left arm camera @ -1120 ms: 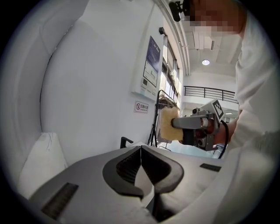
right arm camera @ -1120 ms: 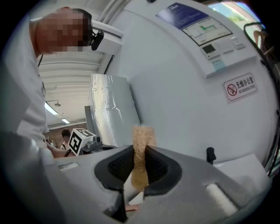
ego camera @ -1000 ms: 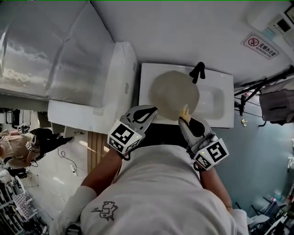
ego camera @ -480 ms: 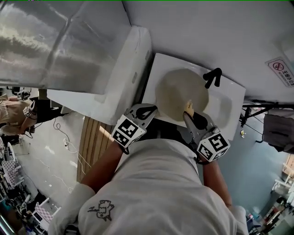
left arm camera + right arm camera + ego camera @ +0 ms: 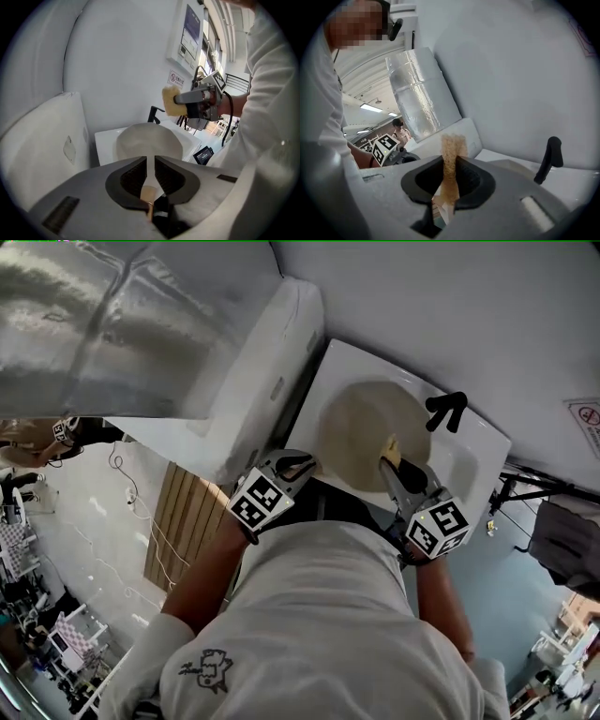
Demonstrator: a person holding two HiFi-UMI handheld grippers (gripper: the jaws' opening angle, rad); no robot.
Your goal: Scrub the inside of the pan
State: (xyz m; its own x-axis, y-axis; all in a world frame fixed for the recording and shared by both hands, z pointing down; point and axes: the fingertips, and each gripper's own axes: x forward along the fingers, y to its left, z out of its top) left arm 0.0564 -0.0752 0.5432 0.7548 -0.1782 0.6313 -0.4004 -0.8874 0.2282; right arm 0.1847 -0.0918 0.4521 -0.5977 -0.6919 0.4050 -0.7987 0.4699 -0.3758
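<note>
Left gripper point(image 5: 150, 161) at pan point(image 5: 361, 432) 8 o'clock: jaws just opening, slightly apart, wooden handle point(image 5: 149, 193) between them. Right gripper point(image 5: 451, 161) clamps sponge point(image 5: 452, 150) at pan 4 o'clock.

The pan point(image 5: 361, 427) is pale cream inside, the sink point(image 5: 464, 465) white and its tap point(image 5: 446, 411) black. The sponge point(image 5: 389, 444) is yellow. The right gripper point(image 5: 394, 465) is grey with black pads, its cube patterned in black-and-white squares. On the far left a duct point(image 5: 112, 324) is crinkled silver. Nearer, the floor slats point(image 5: 173, 521) are light wood. The shirt point(image 5: 328, 624) is white with a small dark drawing.
</note>
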